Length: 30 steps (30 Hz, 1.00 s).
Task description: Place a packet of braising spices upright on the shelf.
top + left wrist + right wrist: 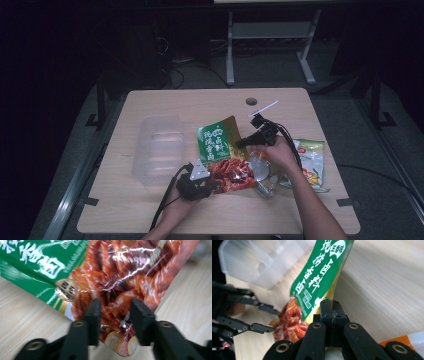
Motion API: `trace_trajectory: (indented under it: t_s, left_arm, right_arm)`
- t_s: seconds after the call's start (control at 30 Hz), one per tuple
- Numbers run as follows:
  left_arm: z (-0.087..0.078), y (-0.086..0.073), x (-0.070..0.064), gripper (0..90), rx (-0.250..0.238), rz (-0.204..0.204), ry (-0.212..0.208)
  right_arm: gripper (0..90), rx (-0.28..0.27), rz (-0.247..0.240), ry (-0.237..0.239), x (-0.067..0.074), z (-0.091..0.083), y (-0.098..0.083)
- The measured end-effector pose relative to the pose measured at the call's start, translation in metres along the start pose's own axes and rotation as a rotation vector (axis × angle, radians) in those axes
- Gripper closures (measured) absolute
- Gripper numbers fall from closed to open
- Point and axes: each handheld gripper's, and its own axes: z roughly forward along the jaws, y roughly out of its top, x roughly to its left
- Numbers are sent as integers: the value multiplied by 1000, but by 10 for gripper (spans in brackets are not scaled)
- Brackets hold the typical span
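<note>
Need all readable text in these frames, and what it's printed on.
"五香味": white badge on the green and red foil pouch.
"卤料", "香卤": large white characters on the pouch; the rest are unclear.
Round seal and small print: blurred.
Yellow-green packet: too small to read.

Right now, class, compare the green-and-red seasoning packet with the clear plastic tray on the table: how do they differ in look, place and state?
The seasoning packet is opaque, printed green and red; the clear plastic tray is see-through and unprinted. The packet is flat and flexible; the tray is a rigid open box. The right hand-held gripper is shut on the packet's edge and the left hand-held gripper's jaws straddle it; no gripper touches the tray. Both are over the wooden table.
</note>
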Motion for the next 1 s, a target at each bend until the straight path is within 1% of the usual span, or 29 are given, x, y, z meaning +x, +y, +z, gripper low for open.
trace_trajectory:
  t_s: [0.03,0.07,0.13,0.17,0.2,0.23,0.27,0.3,0.33,0.37,0.43,0.47,0.5,0.57,0.63,0.67,0.7,0.77,0.8,0.83,0.87,0.9,0.93,1.0]
  left_arm:
    - [-2,1,2,518,-25,-21,-8]
    - [-3,1,3,474,-47,-46,-22]
    - [-6,3,6,384,-79,-101,-48]
    - [-7,3,7,348,-95,-113,-58]
    - [-7,3,6,318,-109,-143,-72]
    - [-8,4,7,288,-117,-145,-76]
    - [-8,5,8,257,-127,-157,-77]
    - [-8,7,8,239,-142,-175,-77]
    - [-8,9,10,226,-144,-179,-71]
    - [-8,10,10,213,-152,-188,-75]
    - [-6,13,10,206,-169,-198,-85]
    - [-5,15,9,207,-174,-210,-92]
    - [-3,17,10,208,-169,-206,-105]
    - [3,20,13,223,-171,-227,-124]
    - [10,21,16,224,-161,-259,-165]
    - [12,21,17,227,-159,-274,-172]
    - [16,21,18,239,-163,-290,-188]
    - [22,20,22,279,-163,-301,-231]
    - [24,20,23,318,-171,-308,-253]
    - [25,20,25,380,-181,-311,-288]
    - [26,20,26,445,-188,-328,-313]
    - [27,20,27,477,-191,-330,-317]
    - [27,20,29,549,-200,-328,-325]
    - [25,20,30,643,-203,-333,-332]
  right_arm:
    - [900,-18,-17,-7,5,-5,-1]
    - [900,-36,-25,-4,10,-11,-3]
    - [900,-72,-64,-13,20,-22,-6]
    - [900,-90,-82,-15,25,-27,-8]
    - [900,-105,-109,-26,30,-33,-11]
    - [900,-124,-137,-39,36,-38,-13]
    - [900,-143,-166,-46,40,-43,-16]
    - [900,-162,-182,-53,44,-47,-19]
    - [900,-176,-194,-56,48,-52,-23]
    - [900,-199,-214,-55,51,-57,-27]
    - [900,-222,-238,-53,55,-62,-34]
    - [900,-234,-257,-55,56,-64,-38]
    - [900,-245,-269,-47,57,-66,-42]
    - [900,-258,-295,-43,59,-70,-49]
    - [900,-264,-318,-43,60,-72,-53]
    - [900,-268,-317,-40,60,-73,-55]
    - [900,-268,-323,-34,59,-74,-56]
    - [900,-269,-325,-30,58,-75,-58]
    - [900,-271,-324,-31,57,-75,-59]
    - [900,-272,-318,-27,57,-75,-60]
    - [900,-277,-313,-21,57,-74,-60]
    - [900,-277,-315,-21,56,-74,-60]
    - [900,-276,-315,-22,56,-73,-61]
    - [900,-272,-313,-34,56,-73,-61]
